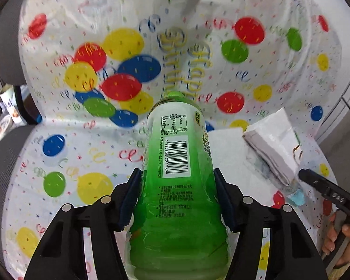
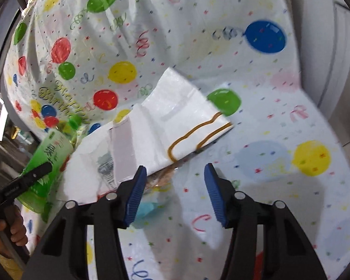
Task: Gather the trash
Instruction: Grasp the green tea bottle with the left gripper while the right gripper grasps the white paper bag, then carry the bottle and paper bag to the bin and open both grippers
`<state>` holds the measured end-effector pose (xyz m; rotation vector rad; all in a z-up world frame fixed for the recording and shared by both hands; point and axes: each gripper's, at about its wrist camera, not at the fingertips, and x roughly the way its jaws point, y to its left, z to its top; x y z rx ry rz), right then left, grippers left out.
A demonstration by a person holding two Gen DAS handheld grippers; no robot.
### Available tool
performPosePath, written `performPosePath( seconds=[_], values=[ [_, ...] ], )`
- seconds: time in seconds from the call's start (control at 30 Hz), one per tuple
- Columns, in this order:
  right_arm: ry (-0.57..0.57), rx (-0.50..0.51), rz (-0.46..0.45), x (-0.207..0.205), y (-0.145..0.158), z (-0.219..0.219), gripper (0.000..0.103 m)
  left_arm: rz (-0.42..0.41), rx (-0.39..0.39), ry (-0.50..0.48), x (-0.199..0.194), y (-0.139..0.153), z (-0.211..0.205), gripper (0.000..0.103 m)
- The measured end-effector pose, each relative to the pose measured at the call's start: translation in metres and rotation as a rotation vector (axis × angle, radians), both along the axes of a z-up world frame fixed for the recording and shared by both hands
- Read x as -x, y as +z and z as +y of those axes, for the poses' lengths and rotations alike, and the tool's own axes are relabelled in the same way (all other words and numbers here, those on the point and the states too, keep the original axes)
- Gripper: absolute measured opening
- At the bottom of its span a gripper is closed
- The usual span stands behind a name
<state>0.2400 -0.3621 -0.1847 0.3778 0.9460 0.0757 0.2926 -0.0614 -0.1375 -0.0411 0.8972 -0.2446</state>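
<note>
My left gripper [image 1: 177,193] is clamped on a green drink bottle [image 1: 177,175], both blue pads pressed against its sides, its cap pointing to twelve o'clock. Under it a Happy Birthday balloon-print plastic sheet [image 1: 86,154] drapes a grey seat [image 1: 9,46], covering cushion and backrest. At two o'clock from the bottle a folded white paper bag [image 1: 275,149] lies on the sheet, a pale blue scrap [image 1: 297,197] just beside its near end. My right gripper [image 2: 172,193] hovers with its jaws spread apart, nothing between them, the bag [image 2: 175,121] at eleven o'clock from its tips. Grey panels [image 2: 333,53] rise behind the seat at two o'clock.
</note>
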Motion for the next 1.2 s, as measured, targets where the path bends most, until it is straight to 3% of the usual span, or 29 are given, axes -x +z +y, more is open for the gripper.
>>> performPosePath(
  seconds=[0.13, 0.27, 0.3, 0.4, 0.47, 0.7, 0.97, 1.2],
  values=[
    [0.012, -0.029, -0.002, -0.012, -0.001, 0.001, 0.067, -0.035, 0.035, 0.007, 0.012, 0.016, 0.012, 0.061],
    [0.026, -0.018, 0.012, -0.033, -0.003, 0.005, 0.068, -0.023, 0.053, 0.012, 0.015, 0.017, 0.020, 0.062],
    [0.016, -0.016, 0.005, -0.037, -0.002, 0.005, 0.066, -0.019, 0.056, 0.016, 0.015, 0.016, 0.022, 0.062],
    [-0.014, -0.047, -0.017, -0.046, 0.003, 0.002, 0.048, -0.006, 0.060, 0.025, 0.019, 0.011, 0.027, 0.062],
    [-0.012, -0.094, -0.042, -0.053, 0.009, 0.003, 0.044, -0.002, 0.063, 0.027, 0.019, 0.010, 0.028, 0.062],
    [0.041, -0.107, -0.077, -0.068, 0.028, 0.026, 0.002, -0.008, 0.075, 0.029, 0.028, 0.013, 0.032, 0.062],
    [0.110, 0.033, -0.234, -0.035, 0.088, 0.064, 0.002, -0.056, 0.091, 0.035, 0.045, 0.038, 0.039, 0.062],
    [0.092, 0.172, -0.278, 0.028, 0.129, 0.063, 0.002, -0.088, 0.118, -0.037, 0.080, 0.059, 0.015, 0.062]
  ],
)
